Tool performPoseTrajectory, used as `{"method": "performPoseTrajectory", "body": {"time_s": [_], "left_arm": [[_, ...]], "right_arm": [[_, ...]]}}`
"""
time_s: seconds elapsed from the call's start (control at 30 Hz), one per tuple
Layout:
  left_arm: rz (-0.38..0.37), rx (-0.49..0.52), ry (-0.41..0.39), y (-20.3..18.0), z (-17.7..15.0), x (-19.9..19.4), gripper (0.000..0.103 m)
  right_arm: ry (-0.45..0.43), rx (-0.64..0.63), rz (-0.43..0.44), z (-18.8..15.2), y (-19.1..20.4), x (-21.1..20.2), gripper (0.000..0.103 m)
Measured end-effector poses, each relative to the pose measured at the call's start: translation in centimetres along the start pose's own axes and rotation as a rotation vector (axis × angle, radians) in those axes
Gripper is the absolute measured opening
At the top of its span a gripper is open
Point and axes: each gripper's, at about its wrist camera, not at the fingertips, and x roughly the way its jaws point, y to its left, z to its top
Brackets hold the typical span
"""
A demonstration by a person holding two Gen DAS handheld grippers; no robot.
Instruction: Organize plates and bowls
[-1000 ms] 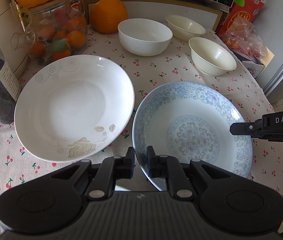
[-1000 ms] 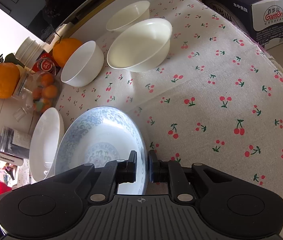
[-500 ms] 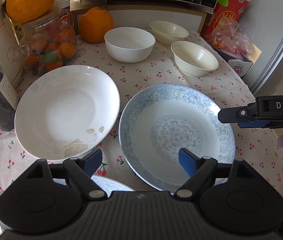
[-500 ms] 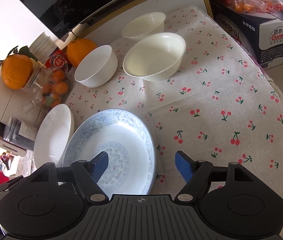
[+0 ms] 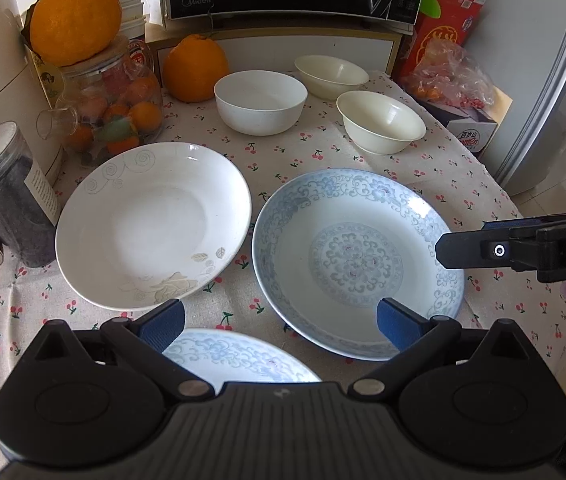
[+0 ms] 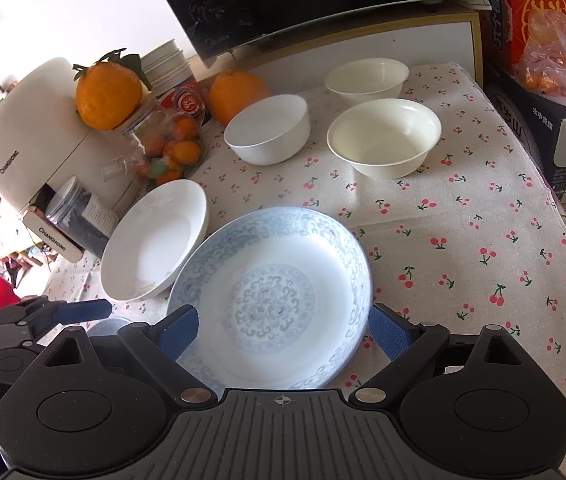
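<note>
While both claws have just been spreading wide and grip nothing, the left claw [image 5: 279,322] hangs above a second blue-patterned plate [image 5: 239,356] on the cherry-print worktop [image 5: 463,184]. Left to right lie a white ceramic plate [image 5: 151,220], the blue-patterned porcelain plate [image 6: 279,292] beneath the right claw [image 6: 283,332], and three pale bowls [image 5: 261,100] behind, near an orange [image 5: 195,66].

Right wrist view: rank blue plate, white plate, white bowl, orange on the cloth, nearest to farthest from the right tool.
From the right tool, open:
1. Blue plate, between the fingers, resting on the cloth.
2. White plate, up-left, beside the blue plate.
3. White bowl, farther back, centre.
4. Orange, behind the bowl, at the cabinet.
</note>
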Motion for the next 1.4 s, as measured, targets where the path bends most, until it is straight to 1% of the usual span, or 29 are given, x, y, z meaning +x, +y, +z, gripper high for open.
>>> {"method": "performPoseTrajectory", "body": {"time_s": [0.23,0.4,0.57,0.73,0.83,0.9,1.0,1.1,1.17,1.2,1.27,1.3,1.37,1.4], "left_arm": [[0.007,0.016,-0.013,1.6,-1.2,-1.1,0.103],[0.023,0.035,-0.025,2.8,-2.1,-1.7,0.103],[0.026,0.059,-0.023,4.4,-3.2,-1.8,0.103],[0.001,0.064,-0.026,5.9,-4.1,-2.3,0.103],[-0.02,0.073,-0.009,6.7,-4.6,-2.3,0.102],[-0.029,0.075,0.01,7.3,-5.0,-2.1,0.101],[-0.036,0.067,0.036,8.1,-5.3,-1.8,0.097],[-0.037,0.032,0.07,8.9,-5.5,-1.6,0.091],[-0.03,0.008,0.102,9.5,-5.6,-1.3,0.083],[-0.028,-0.002,0.114,9.8,-5.7,-1.3,0.081],[-0.027,-0.022,0.132,10.1,-5.9,-1.2,0.072],[-0.032,-0.03,0.137,10.3,-6.0,-1.2,0.069],[-0.041,-0.042,0.146,10.5,-6.1,-1.3,0.06],[-0.044,-0.046,0.149,10.6,-6.1,-1.3,0.058]], "right_arm": [[0.0,-0.06,0.049,-1.7,1.9,0.1,0.094],[-0.021,-0.121,0.09,-3.5,3.5,0.1,0.094],[-0.026,-0.147,0.14,-5.3,5.1,0.6,0.094],[-0.011,-0.173,0.202,-7.2,6.8,1.0,0.094],[-0.007,-0.203,0.231,-8.4,7.7,1.3,0.094],[0.011,-0.214,0.238,-9.1,8.3,1.9,0.094],[0.057,-0.222,0.251,-10.0,9.0,2.9,0.094],[0.089,-0.217,0.261,-10.7,9.5,3.8,0.094],[0.096,-0.21,0.255,-11.1,9.7,4.2,0.094],[0.083,-0.217,0.253,-11.1,9.8,4.2,0.094],[0.081,-0.234,0.25,-11.1,10.1,4.3,0.094],[0.078,-0.233,0.249,-11.1,10.2,4.4,0.094],[0.078,-0.226,0.253,-11.1,10.2,4.5,0.094],[0.077,-0.226,0.254,-11.1,10.2,4.5,0.094]]}}
